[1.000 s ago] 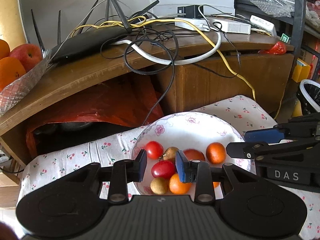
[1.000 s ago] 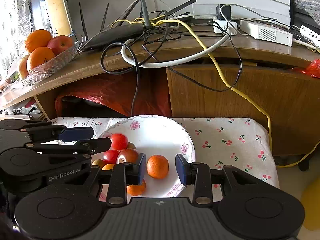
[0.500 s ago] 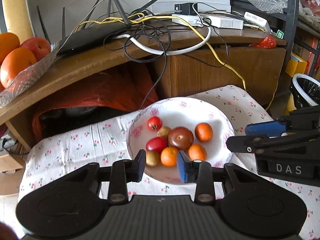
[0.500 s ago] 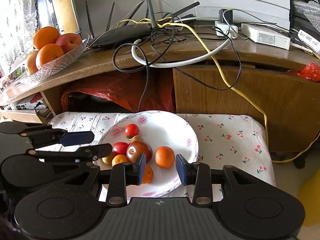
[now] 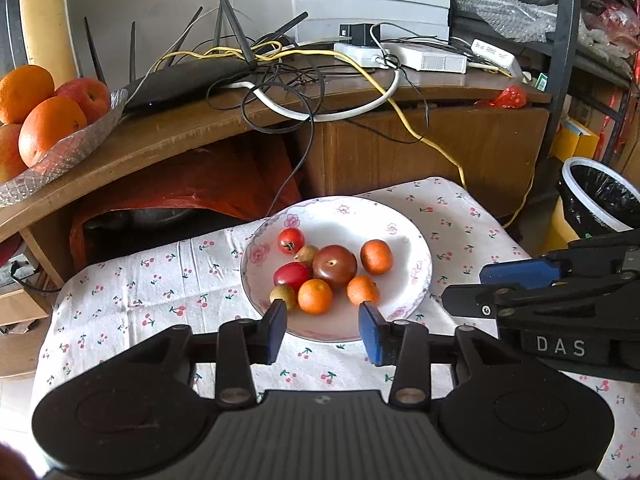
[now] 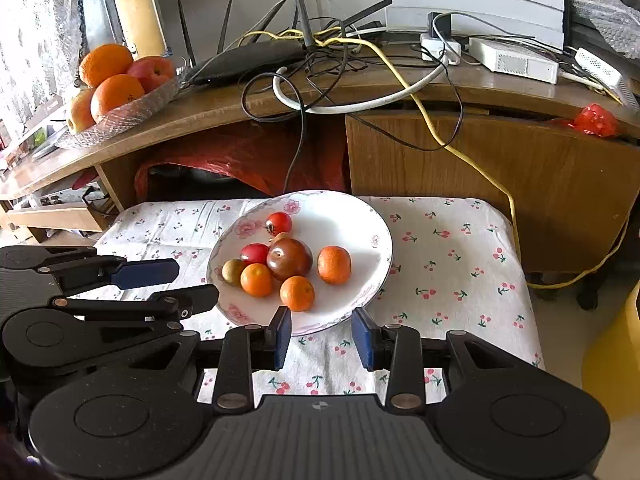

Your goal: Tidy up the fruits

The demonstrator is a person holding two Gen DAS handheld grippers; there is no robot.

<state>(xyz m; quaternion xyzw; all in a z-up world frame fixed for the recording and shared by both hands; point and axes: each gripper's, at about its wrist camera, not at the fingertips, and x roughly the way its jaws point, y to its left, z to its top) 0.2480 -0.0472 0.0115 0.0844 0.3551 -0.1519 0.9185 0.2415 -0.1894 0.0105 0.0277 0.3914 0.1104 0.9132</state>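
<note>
1. Eight small fruits lie grouped in the plate (image 5: 404, 236) (image 6: 360, 216), which sits on the cloth (image 5: 160, 292) (image 6: 448, 264) covering the low table.
2. Fruit count: three oranges, one large dark tomato (image 5: 334, 266) (image 6: 289, 258), two red tomatoes and two small brownish fruits.
3. Dark tomato sits mid-cluster. One orange (image 5: 376, 256) (image 6: 334, 264) lies to its right, slightly apart from the rest.
4. Two oranges (image 5: 315, 296) (image 6: 296, 293) occupy the near side of the cluster. One red tomato (image 5: 291, 241) (image 6: 279, 223) sits at the far side.
5. Left gripper (image 5: 322, 327) (image 6: 168, 284): jaws spread wide, nothing between them. It hangs at the near edge of the plate; whether it touches the rim cannot be told.
6. Right gripper (image 6: 322, 334) (image 5: 480, 284): jaws spread wide, nothing between them. It hangs at the near rim of the plate, to the right of the left gripper.
7. Neither gripper touches any fruit.
8. Far side: a wooden desk (image 5: 168, 136) (image 6: 224, 108) stands behind the low table.
9. Desk, far left: a glass bowl (image 5: 68, 152) (image 6: 132, 110) holds large oranges and apples.
10. Desk, centre: a black router (image 5: 188, 80) (image 6: 248, 60) with tangled cables.
</note>
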